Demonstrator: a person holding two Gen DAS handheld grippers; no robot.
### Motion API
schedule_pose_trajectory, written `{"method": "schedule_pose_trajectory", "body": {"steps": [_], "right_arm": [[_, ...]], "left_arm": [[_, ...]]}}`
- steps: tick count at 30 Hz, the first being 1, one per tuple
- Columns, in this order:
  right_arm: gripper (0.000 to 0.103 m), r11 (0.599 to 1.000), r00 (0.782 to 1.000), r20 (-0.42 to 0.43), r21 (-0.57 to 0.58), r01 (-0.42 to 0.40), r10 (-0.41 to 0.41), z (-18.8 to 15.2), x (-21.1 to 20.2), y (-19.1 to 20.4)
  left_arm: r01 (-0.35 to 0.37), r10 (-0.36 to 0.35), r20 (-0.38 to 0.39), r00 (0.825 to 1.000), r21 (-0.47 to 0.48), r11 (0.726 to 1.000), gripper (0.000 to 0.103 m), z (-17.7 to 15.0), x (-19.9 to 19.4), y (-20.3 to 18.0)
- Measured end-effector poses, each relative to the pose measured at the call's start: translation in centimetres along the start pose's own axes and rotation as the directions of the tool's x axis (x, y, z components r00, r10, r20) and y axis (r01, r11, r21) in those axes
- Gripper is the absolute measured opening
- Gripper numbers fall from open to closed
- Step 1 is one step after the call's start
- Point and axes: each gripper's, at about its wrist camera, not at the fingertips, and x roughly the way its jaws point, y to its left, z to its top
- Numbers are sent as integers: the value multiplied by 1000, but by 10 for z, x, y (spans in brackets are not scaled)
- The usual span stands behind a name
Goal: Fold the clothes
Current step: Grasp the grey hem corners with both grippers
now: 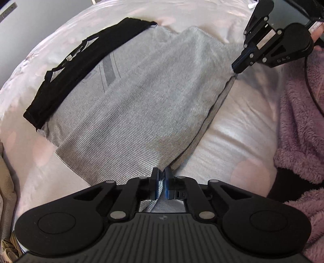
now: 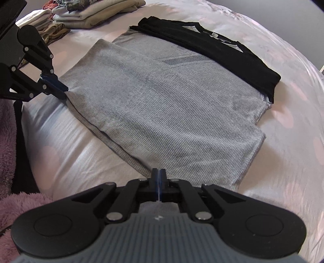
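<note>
Bedding [image 2: 263, 182], pale and perhaps pink-spotted, bears folded clothes [image 2: 85, 16].

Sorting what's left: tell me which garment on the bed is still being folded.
The grey ribbed shirt with black sleeves, spread flat; the others sit in the folded stack.

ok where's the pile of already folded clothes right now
In the right wrist view the folded clothes pile sits at the top left on the bed, beyond the far corner of the grey shirt.
</note>
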Motion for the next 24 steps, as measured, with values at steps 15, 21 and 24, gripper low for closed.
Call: {"method": "schedule_pose_trajectory", "body": {"steps": [15, 21, 24], "right_arm": [[39, 990, 996, -71, -136, 46, -56, 6, -1, 6], [40, 936, 978, -172, -349, 52, -119, -4, 13, 8], [47, 922, 974, -180, -383, 60, -138, -10, 17, 2]], "left_arm": [[-74, 95, -99, 990, 197, 978, 43, -3, 13, -15], [-65, 117, -178, 977, 276, 959, 43, -21, 26, -9], [-60, 104, -165, 981, 251, 966, 49, -24, 29, -1]]}}
